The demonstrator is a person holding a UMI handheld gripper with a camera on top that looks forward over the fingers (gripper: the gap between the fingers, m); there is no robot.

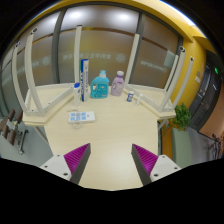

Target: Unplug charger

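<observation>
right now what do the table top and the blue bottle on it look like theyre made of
Table top: pale, matt, even beige, likely laminate or light wood veneer; no grain shows, so either could be right.

Blue bottle: looks like translucent plastic, a blue tint with a paler cap; too small to be sure.

The gripper is open, its fingers apart above the near table edge, both things well beyond them.

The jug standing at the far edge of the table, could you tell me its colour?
The jug is blue, seen in the gripper view.

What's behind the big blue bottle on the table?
Behind the blue bottle stands a tall white and blue box, then the wall. The box's lower part is hidden by the bottle. The gripper is open.
</observation>
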